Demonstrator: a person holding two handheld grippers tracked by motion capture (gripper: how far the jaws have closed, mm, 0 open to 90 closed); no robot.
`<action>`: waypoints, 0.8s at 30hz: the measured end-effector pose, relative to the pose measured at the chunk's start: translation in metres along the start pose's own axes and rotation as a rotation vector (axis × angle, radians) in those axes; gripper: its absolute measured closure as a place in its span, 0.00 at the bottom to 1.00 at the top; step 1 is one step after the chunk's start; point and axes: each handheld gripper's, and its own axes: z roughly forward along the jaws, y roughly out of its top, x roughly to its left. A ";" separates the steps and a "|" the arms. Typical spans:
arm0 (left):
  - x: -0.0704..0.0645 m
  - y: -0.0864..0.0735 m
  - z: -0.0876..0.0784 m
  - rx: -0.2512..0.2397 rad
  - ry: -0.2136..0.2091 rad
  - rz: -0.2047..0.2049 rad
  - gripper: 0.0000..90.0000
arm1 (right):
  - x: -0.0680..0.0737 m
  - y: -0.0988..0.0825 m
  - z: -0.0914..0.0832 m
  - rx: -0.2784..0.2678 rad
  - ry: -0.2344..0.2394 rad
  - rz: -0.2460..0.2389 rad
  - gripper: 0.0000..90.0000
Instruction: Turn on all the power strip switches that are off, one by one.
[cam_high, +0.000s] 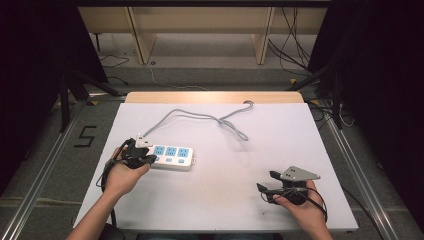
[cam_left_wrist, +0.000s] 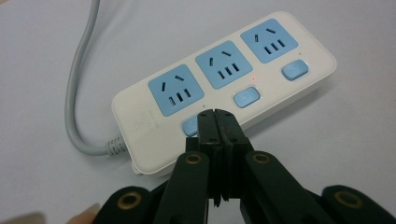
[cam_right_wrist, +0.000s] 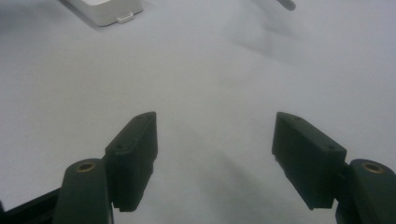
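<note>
Left gripper (cam_left_wrist: 217, 122), jaws closed empty, tips on white three-socket blue-faced power strip's (cam_left_wrist: 224, 88) nearest blue switch (cam_left_wrist: 190, 125); right gripper (cam_right_wrist: 215, 154) wide open, empty, well apart from strip.

Your two hands, one gripper each

Your left gripper (cam_left_wrist: 215, 116) has its jaws pressed together, tips angled downward; your right gripper (cam_right_wrist: 215, 154) sits low with jaws spread wide, well apart from it.
</note>
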 end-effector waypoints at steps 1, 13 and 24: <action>0.000 0.001 0.000 0.000 0.001 0.002 0.99 | 0.000 0.000 0.000 0.000 0.000 0.000 0.36; 0.002 0.008 0.004 0.025 0.008 -0.002 0.99 | 0.000 0.000 0.000 0.002 0.000 0.002 0.36; 0.004 0.014 0.012 0.064 0.006 0.003 0.99 | 0.000 0.000 0.000 0.001 0.000 0.002 0.36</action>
